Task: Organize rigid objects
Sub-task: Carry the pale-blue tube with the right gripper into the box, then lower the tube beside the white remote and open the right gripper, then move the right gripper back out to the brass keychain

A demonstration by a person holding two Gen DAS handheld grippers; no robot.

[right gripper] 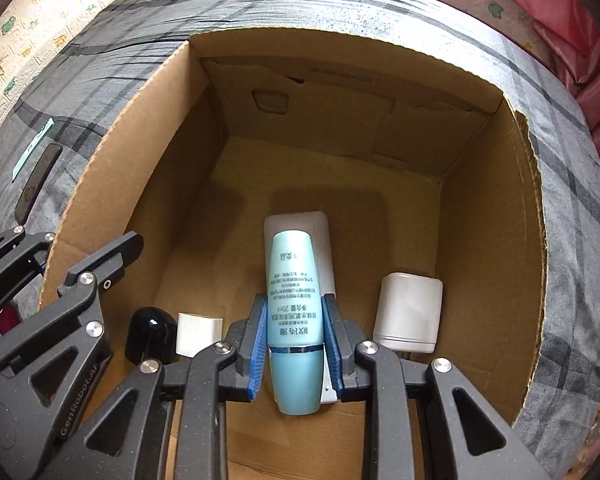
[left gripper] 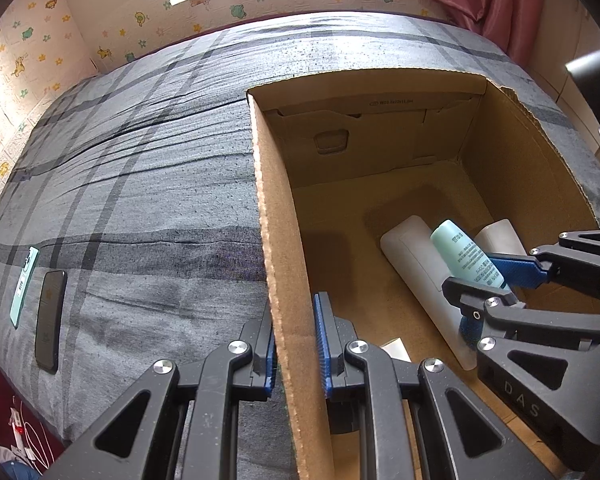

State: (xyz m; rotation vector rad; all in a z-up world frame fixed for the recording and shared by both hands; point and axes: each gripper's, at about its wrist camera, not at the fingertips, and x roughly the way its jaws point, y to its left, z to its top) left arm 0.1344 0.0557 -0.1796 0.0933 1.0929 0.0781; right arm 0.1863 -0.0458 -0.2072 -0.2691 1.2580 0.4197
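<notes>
While our left tool (left gripper: pixel 296 344) clamps the cardboard box (left gripper: pixel 260 184) wall, our right tool (right gripper: pixel 296 344) grips the teal tube (right gripper: pixel 294 320) lengthwise above the white remote (right gripper: pixel 320 232) near the box's front edge.

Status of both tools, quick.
Left tool: shut on the box wall.
Right tool: shut on the teal tube, inside the box.
</notes>
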